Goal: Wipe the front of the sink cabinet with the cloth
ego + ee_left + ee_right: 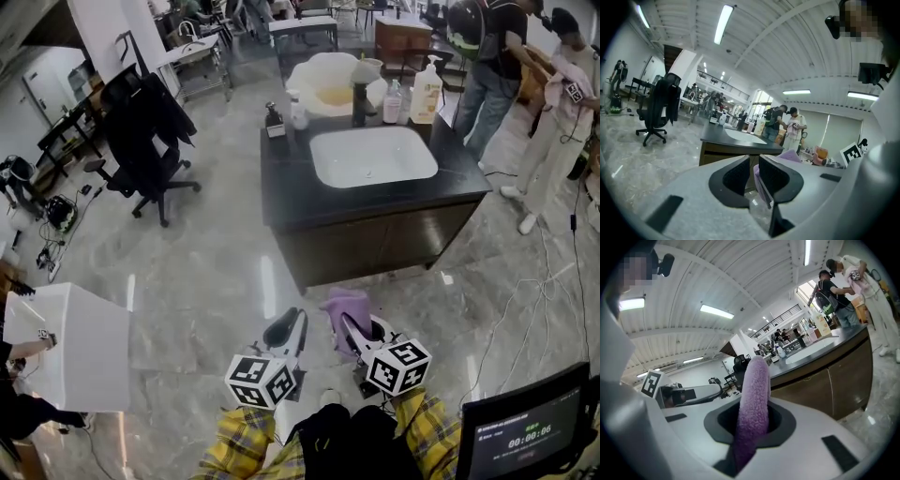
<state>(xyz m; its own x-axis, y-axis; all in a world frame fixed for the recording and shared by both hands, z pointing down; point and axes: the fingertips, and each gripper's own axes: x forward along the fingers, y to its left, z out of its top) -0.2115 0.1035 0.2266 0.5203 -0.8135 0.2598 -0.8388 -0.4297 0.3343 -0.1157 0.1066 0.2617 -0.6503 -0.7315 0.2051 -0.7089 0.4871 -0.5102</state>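
— Where's the cloth (pixel 349 306)?
— Clamped upright in the right tool (pixel 349 330), at 6 o'clock from the cabinet (pixel 375 242), apart from its front.
— And the left tool (pixel 291 330)?
— Jaws a narrow slit apart, empty, at 9 o'clock of the right.

Cloth (pixel 752 399) fuzzy fabric; cabinet front (pixel 375 246) matt brown wood; countertop (pixel 281 187) glossy black; floor (pixel 206 272) polished stone.
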